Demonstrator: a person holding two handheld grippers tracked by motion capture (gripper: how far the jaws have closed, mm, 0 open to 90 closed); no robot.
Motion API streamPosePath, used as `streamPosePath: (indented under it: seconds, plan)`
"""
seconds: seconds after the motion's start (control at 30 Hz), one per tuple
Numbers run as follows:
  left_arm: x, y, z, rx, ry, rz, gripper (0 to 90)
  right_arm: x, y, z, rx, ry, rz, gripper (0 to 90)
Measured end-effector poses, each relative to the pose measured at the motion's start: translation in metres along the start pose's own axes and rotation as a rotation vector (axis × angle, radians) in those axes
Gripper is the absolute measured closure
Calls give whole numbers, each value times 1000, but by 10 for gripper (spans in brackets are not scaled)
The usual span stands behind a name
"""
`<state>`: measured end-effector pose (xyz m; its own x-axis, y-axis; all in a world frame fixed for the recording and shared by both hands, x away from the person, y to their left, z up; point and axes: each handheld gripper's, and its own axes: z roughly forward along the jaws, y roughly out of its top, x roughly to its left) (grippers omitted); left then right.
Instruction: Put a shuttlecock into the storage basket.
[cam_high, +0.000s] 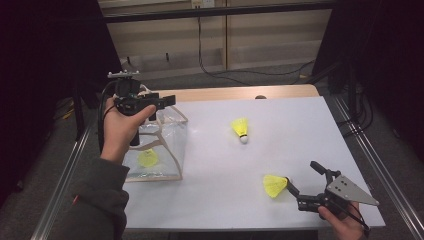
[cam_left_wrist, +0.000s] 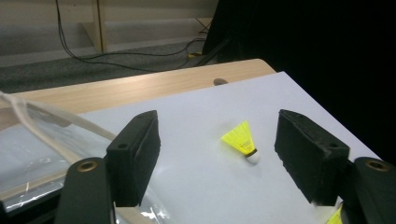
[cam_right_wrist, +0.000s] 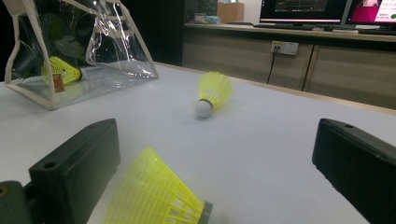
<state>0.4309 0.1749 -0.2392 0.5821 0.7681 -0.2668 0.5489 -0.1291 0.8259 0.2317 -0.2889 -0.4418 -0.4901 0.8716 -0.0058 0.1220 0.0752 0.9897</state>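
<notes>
a clear plastic pouch with cream trim (cam_high: 167, 145) is taken as landmark; one yellow feathered shuttlecock (cam_high: 148, 158) is seen already inside it. the left gripper (cam_high: 167, 100) is held above the pouch, jaws apart, nothing between them. a second yellow shuttlecock (cam_high: 274, 185) lies well right of the pouch, cork end pointing toward the right gripper (cam_high: 300, 180), whose jaws are spread and not pressing on it. a third shuttlecock (cam_high: 240, 129) lies between pouch and that one. the right hand is judged nearer for the next pick.
</notes>
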Motion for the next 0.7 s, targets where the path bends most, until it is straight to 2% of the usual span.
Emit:
streamPosePath:
  seconds: [0.47,0.7]
  plan:
    - [-31,-3,10,6,-87,67,222,0,0,0,2,1,1,9]
    - [-42,-8,18,10,-119,71,187,0,0,0,2,1,1,9]
